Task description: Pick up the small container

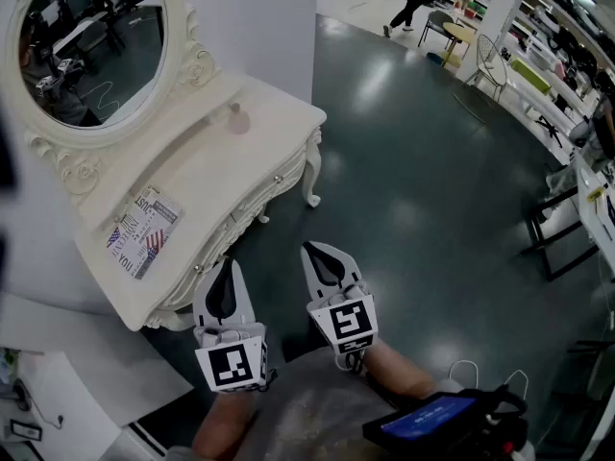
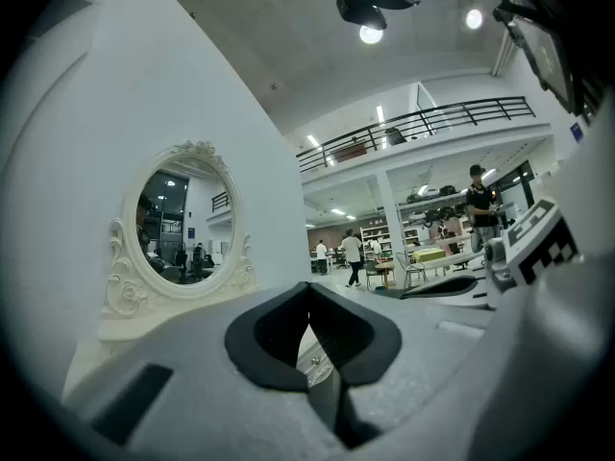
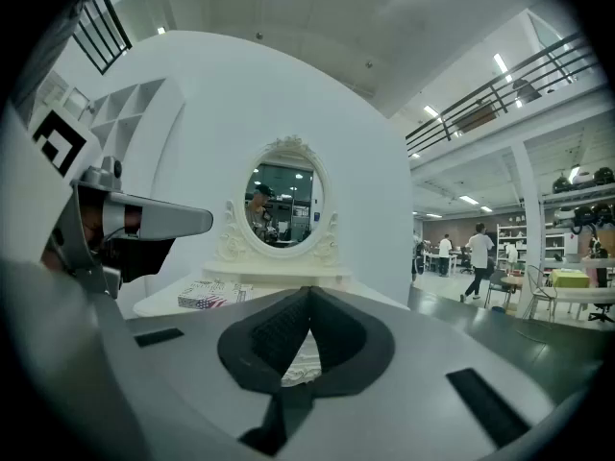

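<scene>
"Two grippers show low in the head view. How do their jaws stand?"

"Both pairs are pressed together with nothing between them. The left gripper [image 1: 226,269] hangs over the dark floor [image 1: 423,190], just beside the near end of the desk's [image 1: 221,176] front edge. The right gripper [image 1: 315,255] is next to it, a little farther out from the desk. Each gripper's own view shows its black pads meeting in one closed seam."

"Where is the small container?"

"The small container [image 1: 236,118] is pinkish and stands on the white desk toward its far end. It is close to the back edge, below the lower right of the oval mirror [image 1: 91,46]. It is well apart from both grippers."

"Is anything else on the desk?"

"One booklet [image 1: 142,230] printed with stars and stripes lies flat toward the near end. It sits about midway between the front edge and the ledge under the mirror. The right gripper view looks across that booklet to the mirror's carved frame."
</scene>
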A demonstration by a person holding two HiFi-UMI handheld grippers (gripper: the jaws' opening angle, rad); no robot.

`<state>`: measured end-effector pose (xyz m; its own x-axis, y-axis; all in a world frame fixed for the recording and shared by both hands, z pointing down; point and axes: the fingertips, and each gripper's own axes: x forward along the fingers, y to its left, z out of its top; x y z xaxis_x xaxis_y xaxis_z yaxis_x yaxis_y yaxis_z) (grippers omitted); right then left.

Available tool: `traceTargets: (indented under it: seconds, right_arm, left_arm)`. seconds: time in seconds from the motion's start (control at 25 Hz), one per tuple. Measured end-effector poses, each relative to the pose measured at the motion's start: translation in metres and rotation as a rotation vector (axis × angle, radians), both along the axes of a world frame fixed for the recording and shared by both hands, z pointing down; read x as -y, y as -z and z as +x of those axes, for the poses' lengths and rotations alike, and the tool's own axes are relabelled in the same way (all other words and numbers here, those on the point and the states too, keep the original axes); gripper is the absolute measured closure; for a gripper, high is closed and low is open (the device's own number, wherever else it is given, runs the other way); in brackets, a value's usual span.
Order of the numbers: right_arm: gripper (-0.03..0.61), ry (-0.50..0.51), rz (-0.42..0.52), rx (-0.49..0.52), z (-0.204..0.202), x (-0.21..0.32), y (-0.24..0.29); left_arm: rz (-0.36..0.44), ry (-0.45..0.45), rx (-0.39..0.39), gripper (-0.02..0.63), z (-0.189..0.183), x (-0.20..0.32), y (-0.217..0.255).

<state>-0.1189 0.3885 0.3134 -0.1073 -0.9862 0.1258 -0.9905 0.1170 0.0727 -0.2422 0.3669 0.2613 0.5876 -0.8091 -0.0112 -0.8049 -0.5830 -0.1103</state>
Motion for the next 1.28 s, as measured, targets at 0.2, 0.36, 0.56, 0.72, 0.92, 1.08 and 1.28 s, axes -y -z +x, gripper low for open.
traceTargets:
  seconds: [0.2, 0.36, 0.56, 0.72, 0.92, 1.08, 1.28]
  right_arm:
    - [0.566, -0.001, -0.002, 0.011, 0.01, 0.003, -0.001]
    - [0.566, -0.001, -0.007, 0.028, 0.022, 0.01, -0.006]
    - [0.565, 0.009, 0.01, 0.059, 0.046, 0.025, -0.007]
    - [0.565, 0.017, 0.0, 0.073, 0.069, 0.041, -0.006]
    - [0.565, 0.058, 0.009, 0.07, 0.092, 0.064, 0.0]
    - [0.565, 0.083, 0.014, 0.074, 0.101, 0.078, 0.003]
    - [0.565, 0.098, 0.005, 0.078, 0.11, 0.099, -0.001]
  left_arm:
    - [-0.014, 0.0, 0.006, 0.598, 0.011, 0.003, -0.002]
    - [-0.026, -0.003, 0.02, 0.598, 0.026, 0.009, -0.006]
    - [-0.039, 0.005, 0.031, 0.598, 0.05, 0.021, -0.01]
    - [-0.04, 0.02, 0.038, 0.598, 0.071, 0.033, -0.008]
    - [-0.021, 0.061, 0.047, 0.598, 0.093, 0.048, -0.001]
    - [-0.013, 0.089, 0.06, 0.598, 0.102, 0.057, 0.003]
    - [-0.014, 0.117, 0.058, 0.598, 0.106, 0.079, 0.003]
